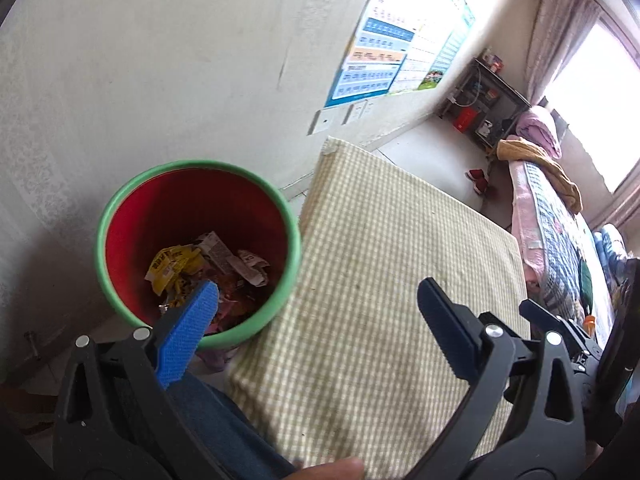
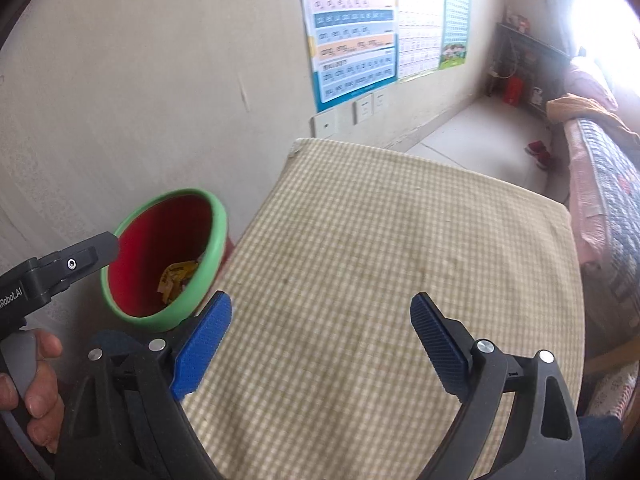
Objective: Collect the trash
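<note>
Seemingly near done, both the left hand-held gripper (image 1: 318, 304) and right hand-held gripper (image 2: 322, 314) gape empty over a bare counter (image 2: 360, 240), crumpled wrappers (image 1: 192, 268) lying in the bin (image 1: 120, 200) at ten o'clock.

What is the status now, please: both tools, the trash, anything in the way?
Left tool open, empty. Right tool open, empty. Crumpled wrappers lie inside red bin beside checked table. No trash visible on the tabletop; nothing in the way.
</note>
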Action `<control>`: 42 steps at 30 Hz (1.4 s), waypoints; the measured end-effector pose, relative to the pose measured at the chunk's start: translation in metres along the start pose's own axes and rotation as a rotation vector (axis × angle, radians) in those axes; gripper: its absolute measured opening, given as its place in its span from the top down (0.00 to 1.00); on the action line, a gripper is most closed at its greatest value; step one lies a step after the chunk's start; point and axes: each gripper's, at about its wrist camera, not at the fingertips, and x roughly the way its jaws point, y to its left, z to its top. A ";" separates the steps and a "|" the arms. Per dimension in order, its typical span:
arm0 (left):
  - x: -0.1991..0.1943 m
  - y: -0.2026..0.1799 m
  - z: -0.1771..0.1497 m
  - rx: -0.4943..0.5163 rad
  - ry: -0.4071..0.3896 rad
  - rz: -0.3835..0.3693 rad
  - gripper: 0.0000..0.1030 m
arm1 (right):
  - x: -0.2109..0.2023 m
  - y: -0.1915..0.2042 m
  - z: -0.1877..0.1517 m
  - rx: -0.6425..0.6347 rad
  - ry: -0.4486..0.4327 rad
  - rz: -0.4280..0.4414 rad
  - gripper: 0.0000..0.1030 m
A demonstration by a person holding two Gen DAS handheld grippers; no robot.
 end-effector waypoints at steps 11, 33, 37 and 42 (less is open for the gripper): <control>-0.001 -0.099 -0.025 0.188 0.013 -0.079 0.05 | -0.076 -0.086 -0.026 0.122 -0.154 -0.162 0.07; -0.012 -0.161 -0.060 0.338 -0.036 -0.035 0.05 | -0.100 -0.127 -0.059 0.205 -0.197 -0.199 0.07; -0.013 -0.160 -0.058 0.332 -0.042 -0.029 0.05 | -0.098 -0.125 -0.059 0.203 -0.195 -0.207 0.07; -0.012 -0.160 -0.059 0.340 -0.045 -0.024 0.05 | -0.096 -0.126 -0.061 0.205 -0.187 -0.216 0.07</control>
